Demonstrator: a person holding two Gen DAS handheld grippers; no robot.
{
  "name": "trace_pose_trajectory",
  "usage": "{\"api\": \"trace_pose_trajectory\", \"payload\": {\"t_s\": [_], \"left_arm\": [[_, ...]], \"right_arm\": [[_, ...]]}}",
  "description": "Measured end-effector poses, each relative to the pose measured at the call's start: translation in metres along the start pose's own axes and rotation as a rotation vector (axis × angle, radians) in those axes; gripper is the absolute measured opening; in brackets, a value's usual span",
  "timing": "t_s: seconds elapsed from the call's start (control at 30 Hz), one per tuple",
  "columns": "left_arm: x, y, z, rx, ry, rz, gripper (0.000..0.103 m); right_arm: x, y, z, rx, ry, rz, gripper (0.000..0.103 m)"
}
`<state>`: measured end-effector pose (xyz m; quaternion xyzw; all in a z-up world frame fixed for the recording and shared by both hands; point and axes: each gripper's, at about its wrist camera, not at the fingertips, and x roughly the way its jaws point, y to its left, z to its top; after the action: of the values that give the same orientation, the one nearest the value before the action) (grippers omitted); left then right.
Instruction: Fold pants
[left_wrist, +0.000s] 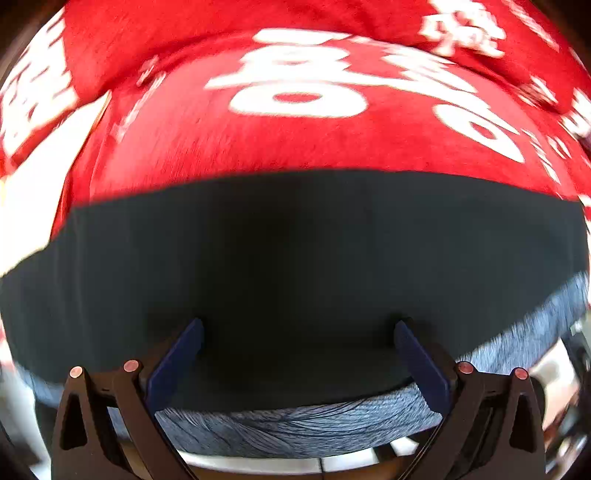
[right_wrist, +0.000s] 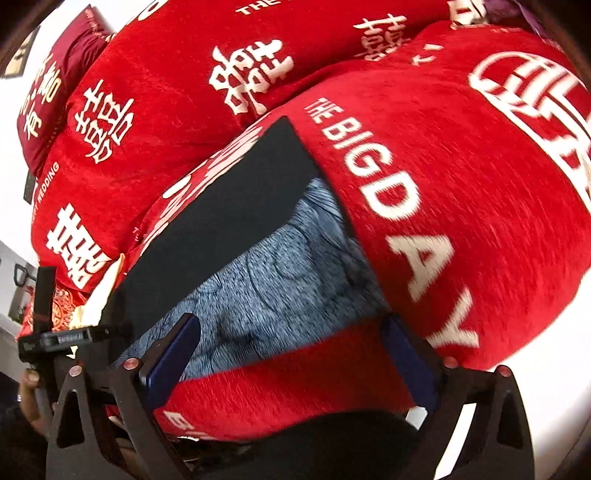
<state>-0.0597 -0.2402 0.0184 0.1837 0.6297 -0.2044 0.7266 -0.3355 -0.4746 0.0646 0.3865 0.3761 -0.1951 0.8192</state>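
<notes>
The pants (left_wrist: 295, 251) are dark navy outside with a grey-blue fuzzy lining (left_wrist: 295, 424) and lie on a red quilt (left_wrist: 295, 136). My left gripper (left_wrist: 297, 332) is open, its blue pads either side of the pants' near edge, where the lining shows. In the right wrist view the pants (right_wrist: 229, 206) lie folded over, with the lining (right_wrist: 273, 280) exposed. My right gripper (right_wrist: 291, 332) is open, its left pad (right_wrist: 173, 354) at the lining and its right pad (right_wrist: 406, 362) over the red quilt (right_wrist: 461, 192).
The red quilt has white characters and the words THE BIG DAY (right_wrist: 391, 218). A dark red pillow (right_wrist: 51, 96) lies at the far left. The left gripper's body (right_wrist: 48, 332) shows at the left edge of the right wrist view.
</notes>
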Motion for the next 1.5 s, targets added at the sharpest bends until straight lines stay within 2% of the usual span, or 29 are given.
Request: {"api": "trace_pose_trajectory", "payload": {"t_s": [0.07, 0.13, 0.23, 0.33, 0.37, 0.4, 0.43, 0.47, 0.53, 0.63, 0.73, 0.83, 0.9, 1.0, 1.13, 1.23, 1.37, 1.43, 1.5], "left_arm": [[0.001, -0.006, 0.002, -0.008, -0.015, 0.031, 0.103], [0.003, -0.009, 0.003, -0.013, -0.024, 0.049, 0.103], [0.004, -0.007, 0.003, -0.044, -0.034, 0.039, 0.103], [0.005, -0.005, 0.007, -0.054, -0.047, 0.048, 0.103], [0.005, -0.003, 0.008, -0.057, -0.051, 0.051, 0.103], [0.001, -0.003, 0.002, -0.059, -0.054, 0.054, 0.103], [-0.001, -0.005, -0.002, -0.06, -0.057, 0.053, 0.103], [-0.004, -0.006, -0.006, -0.061, -0.057, 0.05, 0.103], [-0.004, -0.005, -0.005, -0.06, -0.053, 0.039, 0.103], [-0.004, 0.002, 0.001, -0.047, -0.033, 0.008, 0.103], [-0.01, 0.02, 0.003, -0.062, -0.004, -0.046, 0.103], [-0.021, 0.062, 0.0, -0.124, -0.017, -0.121, 0.103], [-0.027, 0.091, -0.002, -0.132, -0.03, -0.123, 0.103], [-0.035, 0.156, -0.01, -0.182, -0.06, -0.099, 0.103], [-0.046, 0.243, -0.026, -0.27, -0.114, -0.056, 0.103], [-0.053, 0.297, -0.041, -0.3, -0.141, 0.026, 0.103], [-0.053, 0.338, -0.053, -0.363, -0.142, -0.007, 0.103], [-0.051, 0.343, -0.053, -0.372, -0.144, -0.026, 0.103], [-0.048, 0.342, -0.053, -0.377, -0.144, -0.065, 0.103]], "right_arm": [[-0.001, 0.005, 0.006, -0.009, -0.021, 0.041, 0.083], [0.004, 0.011, 0.013, -0.001, -0.01, 0.061, 0.083], [0.014, 0.018, 0.017, -0.009, 0.006, 0.04, 0.085], [0.017, 0.017, 0.023, 0.055, -0.016, 0.043, 0.087], [0.018, 0.017, 0.024, 0.061, -0.019, 0.039, 0.082], [0.017, 0.021, 0.025, 0.06, -0.028, 0.023, 0.071], [0.016, 0.023, 0.025, 0.06, -0.029, 0.024, 0.023], [0.017, 0.025, 0.026, 0.071, -0.017, 0.02, 0.017], [0.008, 0.031, 0.027, 0.098, -0.045, 0.025, 0.015], [-0.019, 0.068, 0.034, 0.019, -0.115, 0.014, 0.014], [-0.052, 0.13, 0.042, -0.162, -0.187, -0.007, 0.014], [-0.075, 0.206, 0.036, -0.371, -0.245, 0.004, 0.014], [-0.078, 0.258, 0.024, -0.515, -0.257, 0.022, 0.014], [-0.063, 0.318, -0.006, -0.704, -0.24, 0.022, 0.014], [-0.009, 0.383, -0.068, -0.971, -0.162, -0.037, 0.014], [0.033, 0.41, -0.122, -1.162, -0.109, -0.082, 0.014], [0.082, 0.422, -0.189, -1.399, -0.041, -0.142, 0.014], [0.107, 0.423, -0.218, -1.5, 0.001, -0.173, 0.014], [0.125, 0.423, -0.238, -1.585, 0.0, -0.218, 0.014]]}}
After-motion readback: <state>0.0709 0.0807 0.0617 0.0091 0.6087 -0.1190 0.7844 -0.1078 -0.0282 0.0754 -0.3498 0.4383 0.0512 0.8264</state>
